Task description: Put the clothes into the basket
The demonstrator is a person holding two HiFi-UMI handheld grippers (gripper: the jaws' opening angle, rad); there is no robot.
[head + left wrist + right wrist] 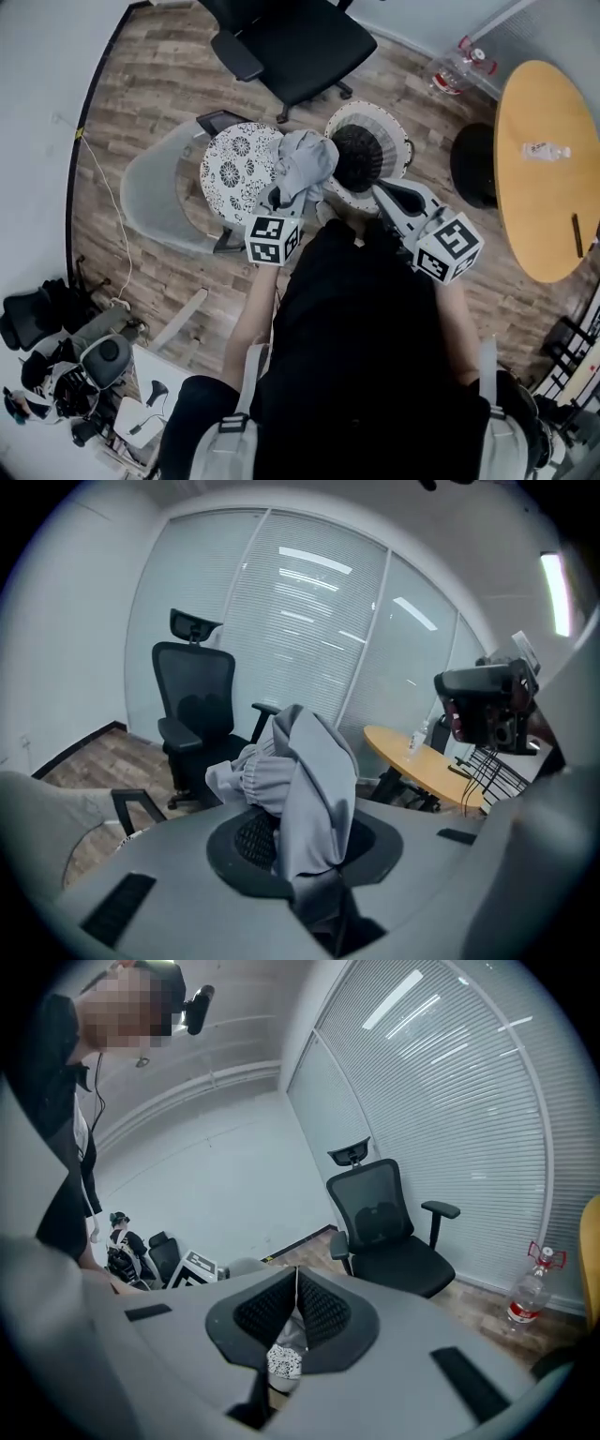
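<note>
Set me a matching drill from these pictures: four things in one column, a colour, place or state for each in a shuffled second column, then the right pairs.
Things
1. grey garment
2. right gripper
3. office chair
4. oval table

Descriptions
A. yellow top, with a bottle lying on it
B. jaws together, nothing gripped
C. black
D. clamped in the left gripper

Pairs: 1-D, 2-B, 3-C, 4-A
</note>
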